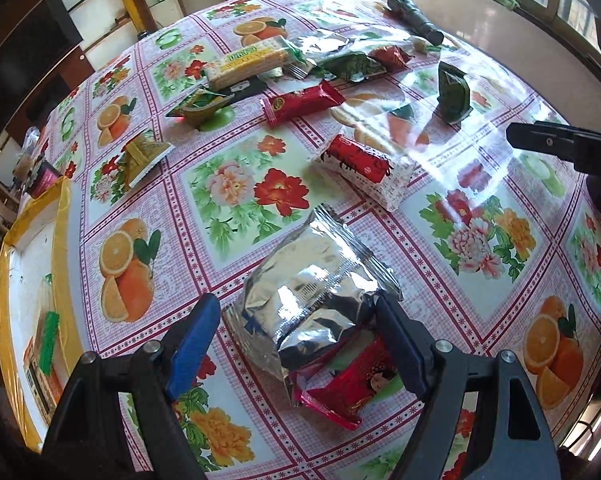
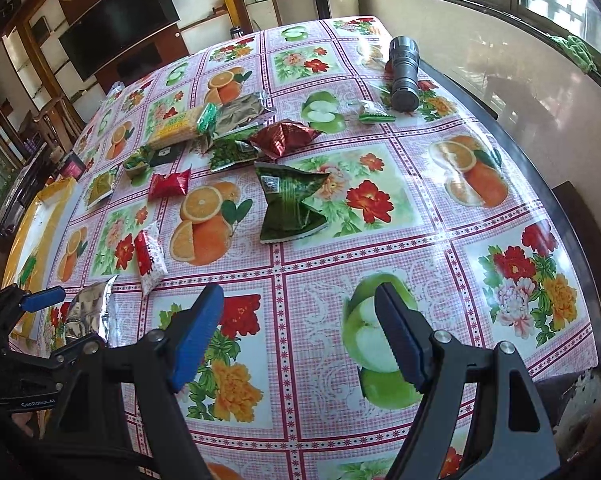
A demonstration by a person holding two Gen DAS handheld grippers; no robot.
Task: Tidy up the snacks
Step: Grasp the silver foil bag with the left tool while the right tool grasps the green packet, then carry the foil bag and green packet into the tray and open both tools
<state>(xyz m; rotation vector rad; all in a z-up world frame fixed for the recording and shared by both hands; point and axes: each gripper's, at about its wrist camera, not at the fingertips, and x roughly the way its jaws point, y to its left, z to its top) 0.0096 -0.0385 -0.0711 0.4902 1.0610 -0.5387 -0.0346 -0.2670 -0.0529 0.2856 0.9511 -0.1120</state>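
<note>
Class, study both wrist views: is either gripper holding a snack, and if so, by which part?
Neither holds anything. The left gripper stands open astride the silver packet, pads not pressing it. The right gripper stands open above bare tablecloth.

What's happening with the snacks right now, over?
Left gripper open, straddling silver packet. Right gripper open, empty. Red packet tucked under silver one. Box waits left.

The right gripper (image 2: 298, 334) hung over the tablecloth (image 2: 324, 280) with jaws apart and nothing between them. Ahead lay a green packet (image 2: 290, 204), a red packet (image 2: 280, 138) and a cracker pack (image 2: 180, 126). A flashlight (image 2: 403, 74) lay far near the window. At left, the left gripper (image 2: 40, 300) was just beside a silver bag (image 2: 88, 314).
</note>
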